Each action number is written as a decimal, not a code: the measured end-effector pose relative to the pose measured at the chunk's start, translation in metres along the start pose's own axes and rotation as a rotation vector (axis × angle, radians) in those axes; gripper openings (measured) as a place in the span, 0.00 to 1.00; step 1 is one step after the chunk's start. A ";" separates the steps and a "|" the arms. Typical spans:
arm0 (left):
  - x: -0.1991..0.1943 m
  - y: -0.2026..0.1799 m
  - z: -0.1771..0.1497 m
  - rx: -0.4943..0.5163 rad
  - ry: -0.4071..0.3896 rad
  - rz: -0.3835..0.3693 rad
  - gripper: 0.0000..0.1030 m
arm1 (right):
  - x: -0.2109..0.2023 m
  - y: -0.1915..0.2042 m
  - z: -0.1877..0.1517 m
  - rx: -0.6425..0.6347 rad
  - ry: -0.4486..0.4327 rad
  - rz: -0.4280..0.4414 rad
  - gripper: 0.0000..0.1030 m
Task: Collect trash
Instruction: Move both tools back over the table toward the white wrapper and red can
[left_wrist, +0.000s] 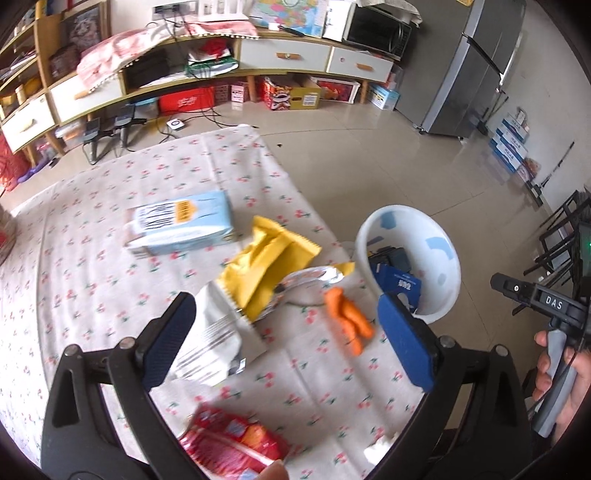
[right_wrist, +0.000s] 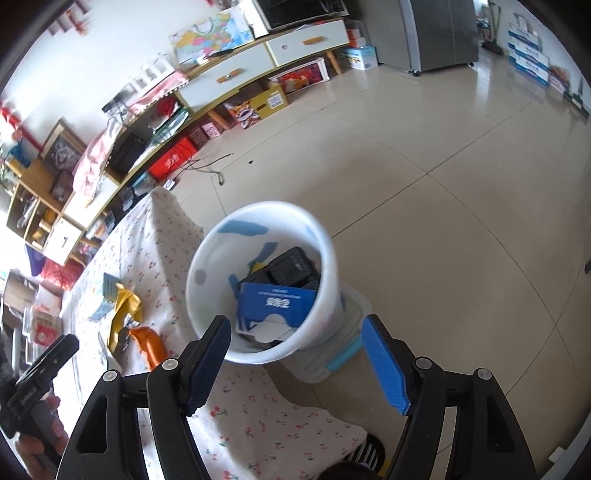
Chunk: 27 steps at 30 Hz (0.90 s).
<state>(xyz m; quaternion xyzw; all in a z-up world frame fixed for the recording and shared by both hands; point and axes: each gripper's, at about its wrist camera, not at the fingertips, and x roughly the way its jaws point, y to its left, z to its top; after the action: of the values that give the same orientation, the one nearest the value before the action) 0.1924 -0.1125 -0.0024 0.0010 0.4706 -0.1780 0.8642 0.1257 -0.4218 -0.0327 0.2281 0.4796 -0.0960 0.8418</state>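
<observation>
My left gripper hangs open over the cherry-print tablecloth. Below and between its fingers lie a silver-white wrapper, a yellow wrapper and orange scraps, none touched. A light blue carton lies farther back and a blurred red packet at the near edge. The white bin stands off the table's right side. My right gripper is open above the bin, which holds a blue box and black items.
The bin rests on a clear lidded box with a blue latch, on the tiled floor. A white crumpled tissue lies near the table's front. A hand holds the right gripper's handle. A long cabinet and a fridge stand behind.
</observation>
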 end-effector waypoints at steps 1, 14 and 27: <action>-0.004 0.006 -0.002 -0.003 -0.001 0.003 0.96 | 0.000 0.004 -0.001 -0.008 -0.001 0.001 0.73; -0.039 0.086 -0.041 -0.084 -0.009 0.051 0.97 | 0.008 0.073 -0.029 -0.147 0.031 0.007 0.78; -0.052 0.165 -0.082 -0.195 0.020 0.148 0.97 | 0.028 0.150 -0.057 -0.323 0.072 0.011 0.79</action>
<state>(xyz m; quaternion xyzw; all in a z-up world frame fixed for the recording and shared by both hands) 0.1516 0.0721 -0.0331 -0.0468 0.4930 -0.0670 0.8662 0.1539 -0.2617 -0.0376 0.0958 0.5175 -0.0047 0.8503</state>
